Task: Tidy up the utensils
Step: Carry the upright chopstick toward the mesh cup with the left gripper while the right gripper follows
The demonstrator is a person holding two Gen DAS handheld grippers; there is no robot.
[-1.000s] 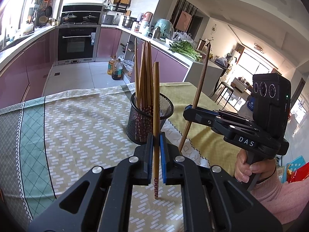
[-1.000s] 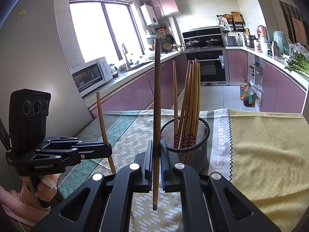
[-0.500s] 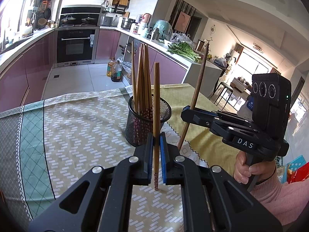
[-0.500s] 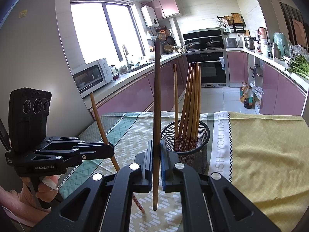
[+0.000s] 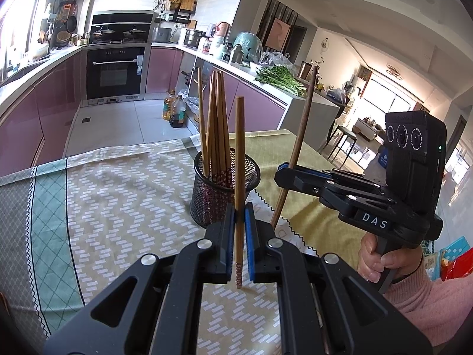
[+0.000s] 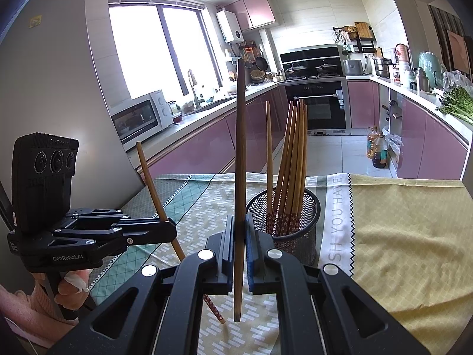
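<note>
The grippers are black with blue pads. The chopsticks are plain brown wood with dark red, white-flowered tips. The holder is black wire mesh. The cloth shows white dashes on olive, a green lattice border, and plain yellow-green beyond a zigzag edge.

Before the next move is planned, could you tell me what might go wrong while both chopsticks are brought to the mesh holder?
1. The left gripper and right gripper each hold one chopstick beside the mesh holder; they could collide over its mouth.
2. The chopsticks already inside stand tall; an incoming tip could catch them and tip the holder.
</note>
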